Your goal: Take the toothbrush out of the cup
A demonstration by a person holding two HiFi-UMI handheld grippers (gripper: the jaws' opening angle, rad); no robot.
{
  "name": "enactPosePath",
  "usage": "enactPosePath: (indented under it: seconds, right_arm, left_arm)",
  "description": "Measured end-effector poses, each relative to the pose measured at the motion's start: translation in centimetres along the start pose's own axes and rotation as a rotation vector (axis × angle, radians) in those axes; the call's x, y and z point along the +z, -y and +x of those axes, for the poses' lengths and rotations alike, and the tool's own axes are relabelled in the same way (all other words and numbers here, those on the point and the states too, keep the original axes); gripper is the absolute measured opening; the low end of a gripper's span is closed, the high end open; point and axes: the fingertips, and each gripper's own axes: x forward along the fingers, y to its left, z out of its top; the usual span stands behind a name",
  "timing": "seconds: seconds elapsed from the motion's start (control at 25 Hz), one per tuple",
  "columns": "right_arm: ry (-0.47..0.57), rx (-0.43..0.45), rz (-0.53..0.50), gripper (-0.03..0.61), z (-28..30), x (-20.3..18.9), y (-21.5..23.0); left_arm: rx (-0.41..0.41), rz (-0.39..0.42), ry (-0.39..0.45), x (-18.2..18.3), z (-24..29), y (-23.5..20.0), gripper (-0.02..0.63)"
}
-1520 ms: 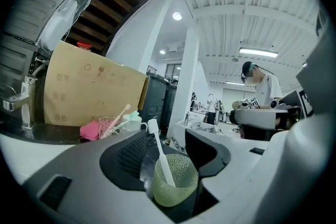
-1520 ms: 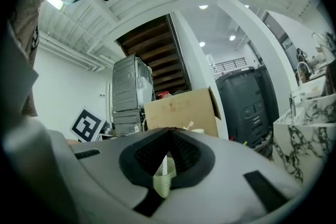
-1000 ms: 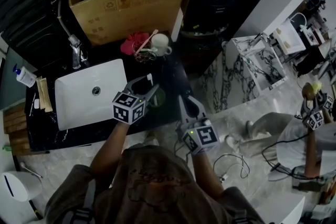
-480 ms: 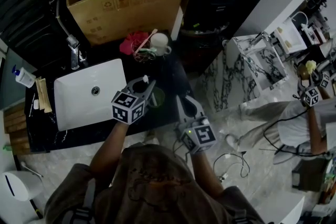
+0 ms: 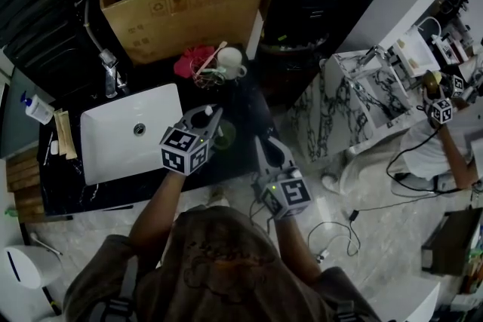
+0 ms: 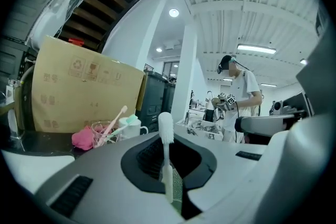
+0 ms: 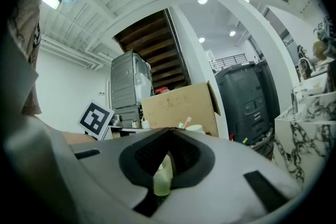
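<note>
A white toothbrush (image 6: 166, 134) stands upright in a small green cup (image 5: 225, 136) on the black counter, right of the sink. My left gripper (image 5: 213, 117) is over the cup; its jaws have just been closing and are now shut on the toothbrush's neck, with the bristle head (image 5: 209, 111) sticking up above them. In the left gripper view the cup (image 6: 177, 194) shows just below the left gripper (image 6: 169, 181). My right gripper (image 5: 263, 143) reaches in from the right, its jaws closed. In the right gripper view the cup (image 7: 161, 181) sits between the right gripper (image 7: 164, 165) jaws, apparently pinched at its wall.
A white sink basin (image 5: 128, 136) with a tap (image 5: 111, 72) lies left of the cup. Behind stand a white mug (image 5: 230, 60) with toothbrushes, a pink cloth (image 5: 192, 60) and a cardboard box (image 5: 185, 7). A soap bottle (image 5: 34, 109) stands far left. Another person (image 5: 445, 139) works at the right.
The left gripper's jaws, open around the toothbrush a second ago, have closed onto it. The right gripper has stayed put. The person at the far right has shifted.
</note>
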Motion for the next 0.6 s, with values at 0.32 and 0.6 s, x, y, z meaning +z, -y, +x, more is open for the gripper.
enactPosePath:
  seconds: [0.32,0.6]
  right_arm:
    - [0.020,0.012,-0.006,0.000,-1.0,0.5,-1.5]
    - [0.032,0.002,0.016,0.000,-3.1,0.3,-2.8]
  left_arm:
    - [0.010,0.041,0.062,3.7,-1.4,0.6,0.000]
    - [0.019,0.060,0.130,7.5,-4.4,2.3,0.000]
